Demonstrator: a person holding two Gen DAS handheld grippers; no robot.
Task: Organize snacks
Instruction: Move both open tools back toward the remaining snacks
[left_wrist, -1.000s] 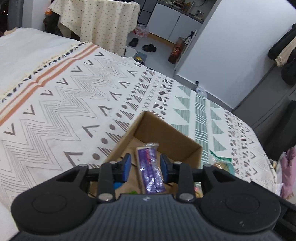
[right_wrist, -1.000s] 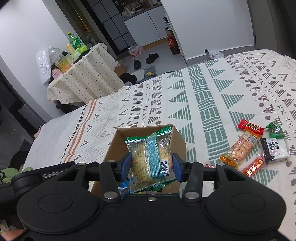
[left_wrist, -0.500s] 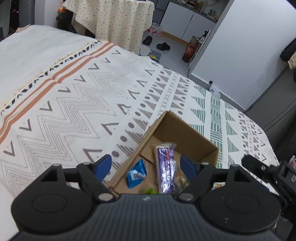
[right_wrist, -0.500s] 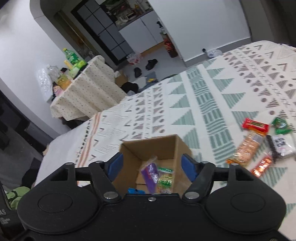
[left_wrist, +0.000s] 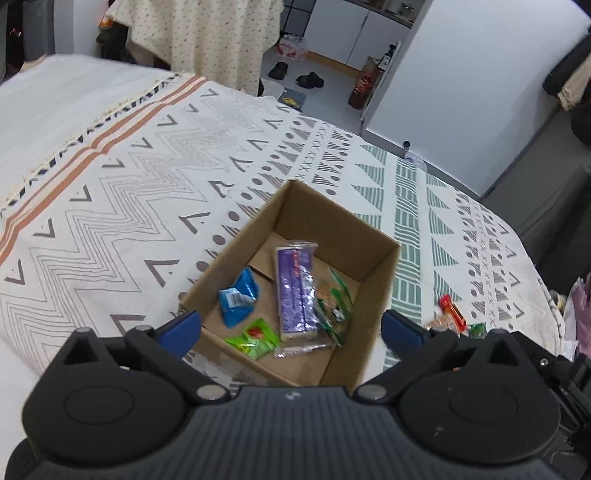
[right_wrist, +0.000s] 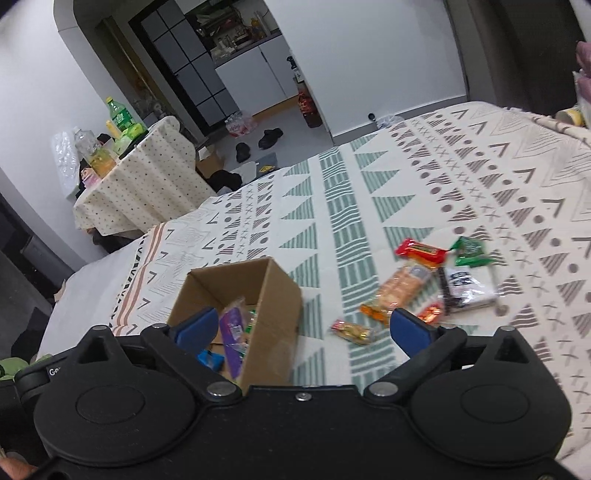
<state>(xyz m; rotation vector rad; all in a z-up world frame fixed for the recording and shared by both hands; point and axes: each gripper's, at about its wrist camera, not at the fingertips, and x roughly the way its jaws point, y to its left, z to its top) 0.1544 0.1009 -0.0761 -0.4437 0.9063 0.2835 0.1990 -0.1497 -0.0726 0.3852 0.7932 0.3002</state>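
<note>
Lying in the cardboard box (left_wrist: 373, 266) below both wide-spread, just-opened, empty tongs (left_wrist: 291, 328) (right_wrist: 303, 326): purple snack pack (left_wrist: 295, 291).

We look down past our left gripper (left_wrist: 291, 328), whose blue-padded jaws have just been opening and now stand wide with nothing between them, over an open cardboard box (left_wrist: 373, 266) resting on the patterned bedspread (left_wrist: 122, 206). Inside the box lie a purple packet (left_wrist: 295, 291), a blue packet (left_wrist: 238, 297) to its left, a bright green packet (left_wrist: 253, 338) near the front, and a green-edged clear packet (left_wrist: 334, 301) touching the purple one's right side. Right of the box, on the bedspread, a red packet (left_wrist: 451, 309) lies with a few other snacks.
</note>
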